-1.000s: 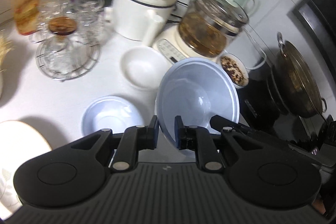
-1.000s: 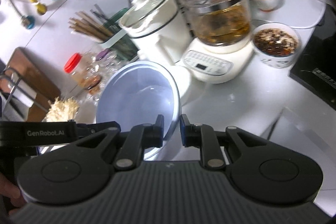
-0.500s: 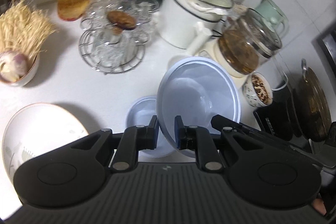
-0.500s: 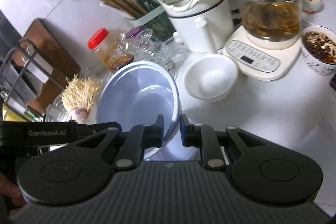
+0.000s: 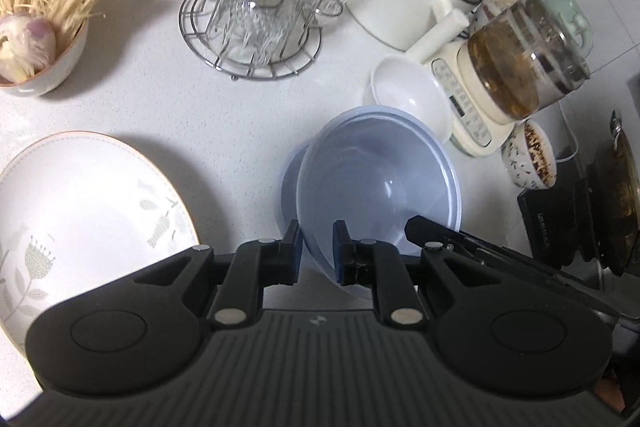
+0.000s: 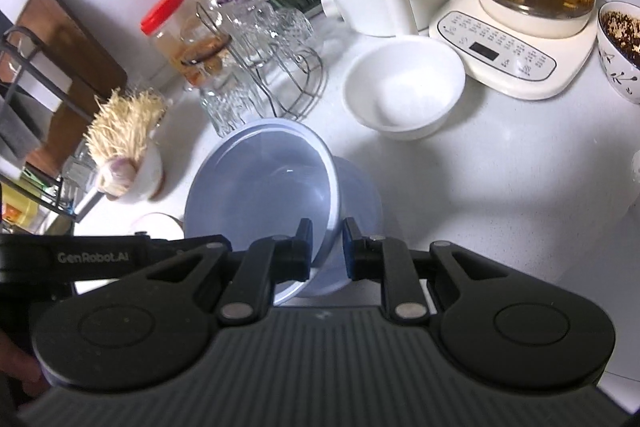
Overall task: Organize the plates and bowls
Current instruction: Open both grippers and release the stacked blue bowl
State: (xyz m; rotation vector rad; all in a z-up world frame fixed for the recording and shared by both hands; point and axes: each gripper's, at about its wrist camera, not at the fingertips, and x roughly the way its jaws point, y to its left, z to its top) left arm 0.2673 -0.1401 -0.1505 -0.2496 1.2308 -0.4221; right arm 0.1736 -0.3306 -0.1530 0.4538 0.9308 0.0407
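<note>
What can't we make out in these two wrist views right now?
- Small blue dish: left wrist view, mostly hidden behind the held blue bowl; contact between them unclear.
- Floral plate: cut off by the left edge and the left gripper.
- Red-lidded jar: right wrist view, contents blurred.

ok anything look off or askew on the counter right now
Only the big blue bowl: both grippers pinch its rim, and it hangs tilted over the small blue bowl instead of sitting level. Nothing looks spilled or broken.

The left gripper point(image 5: 316, 247) is pointing steeply down, its fingers point(image 5: 291, 251) pinching a rim. The right gripper point(image 6: 327, 247) is gripping the opposite rim likewise, also tilting downward.
</note>
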